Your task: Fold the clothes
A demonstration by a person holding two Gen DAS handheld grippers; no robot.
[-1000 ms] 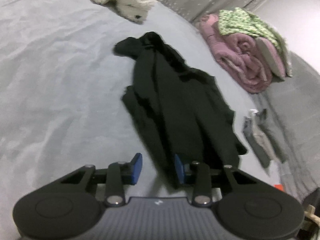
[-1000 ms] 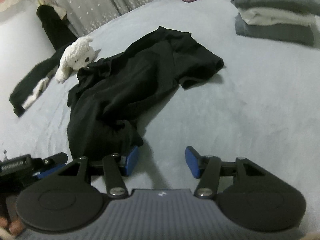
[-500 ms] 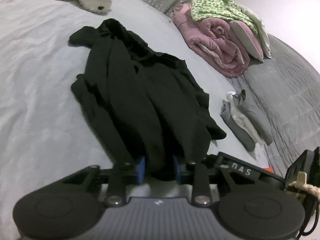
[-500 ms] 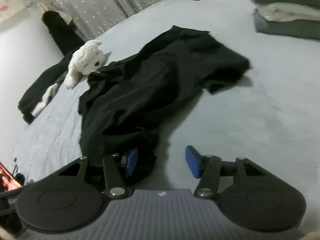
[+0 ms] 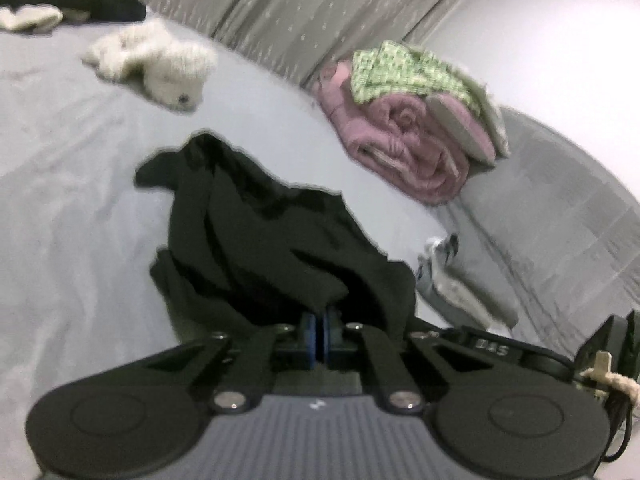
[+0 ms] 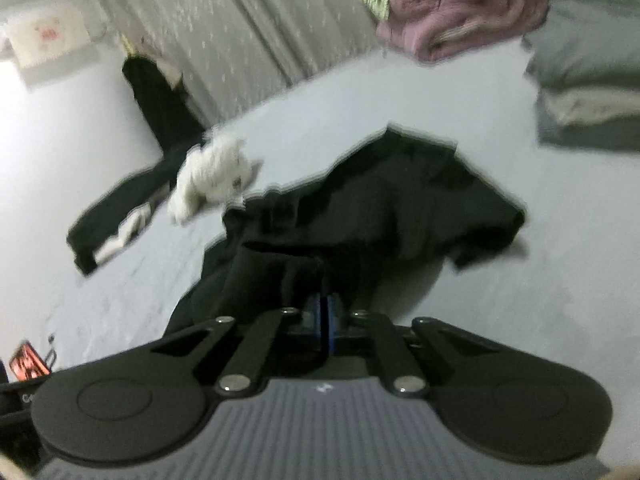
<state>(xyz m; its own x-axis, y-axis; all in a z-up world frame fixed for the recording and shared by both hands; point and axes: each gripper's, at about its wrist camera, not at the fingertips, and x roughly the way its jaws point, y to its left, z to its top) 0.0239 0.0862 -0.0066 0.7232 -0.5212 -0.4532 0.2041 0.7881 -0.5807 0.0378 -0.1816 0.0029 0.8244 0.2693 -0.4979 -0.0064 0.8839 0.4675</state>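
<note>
A black garment (image 5: 256, 236) lies crumpled on the grey bed sheet (image 5: 68, 208). My left gripper (image 5: 319, 334) is shut on the garment's near edge, blue pads pressed together with black cloth rising from them. In the right wrist view the same garment (image 6: 400, 208) stretches away, and my right gripper (image 6: 323, 316) is shut on another part of its near edge. The cloth is lifted at both grips. The right gripper's body (image 5: 520, 350) shows at the lower right of the left wrist view.
A white plush toy (image 5: 160, 64) lies at the far side of the bed. A rolled pink blanket with a green checked cloth (image 5: 416, 120) sits by the curtain. Folded grey and white clothes (image 5: 452, 280) are stacked to the right. Another dark garment (image 6: 120, 220) lies far left.
Both grippers went from open to shut on the garment's near edge. The near edge has been lifted and both views have tilted up, with motion blur.
</note>
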